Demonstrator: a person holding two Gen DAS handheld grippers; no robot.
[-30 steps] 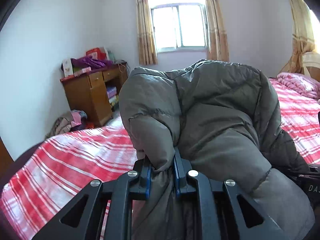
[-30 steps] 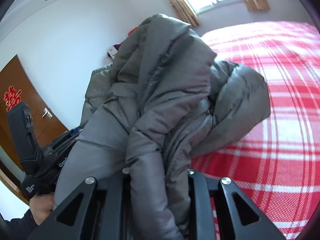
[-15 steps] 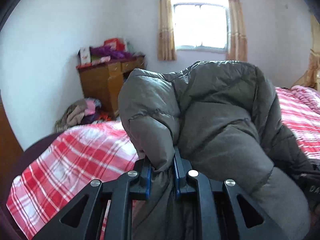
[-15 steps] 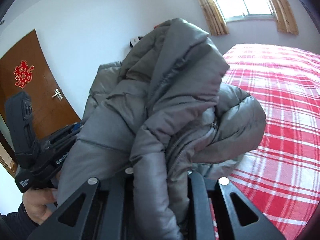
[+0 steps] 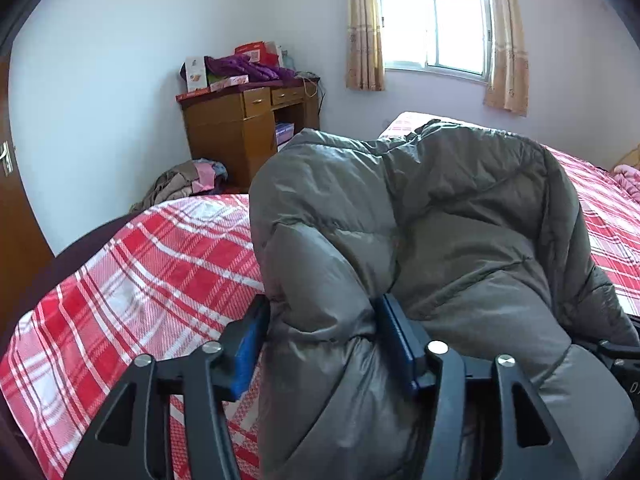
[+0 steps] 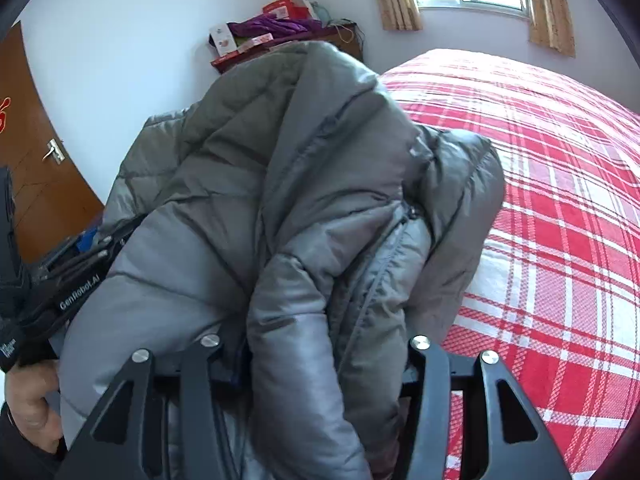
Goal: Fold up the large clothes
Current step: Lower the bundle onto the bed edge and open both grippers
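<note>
A grey-olive puffer jacket (image 5: 440,220) hangs bunched between both grippers above a bed with a red and white plaid cover (image 5: 140,272). My left gripper (image 5: 324,344) has its jaws spread wide with a thick fold of the jacket lying between the blue pads (image 5: 248,344). My right gripper (image 6: 320,360) also has a thick fold of the jacket (image 6: 280,200) between its jaws; its pads are hidden by the cloth. The left gripper's body (image 6: 64,280) and the hand on it show at the left of the right wrist view.
The plaid bed (image 6: 560,220) spreads to the right. A wooden desk (image 5: 248,128) piled with boxes and purple cloth stands by the far wall, with a heap of clothes (image 5: 184,184) on the floor. A window with curtains (image 5: 436,28) and a brown door (image 6: 36,168) show.
The left gripper's jaws have opened from a tight pinch on the jacket to a wide gap. Both grippers have come down and the jacket sits lower, nearer the bed.
</note>
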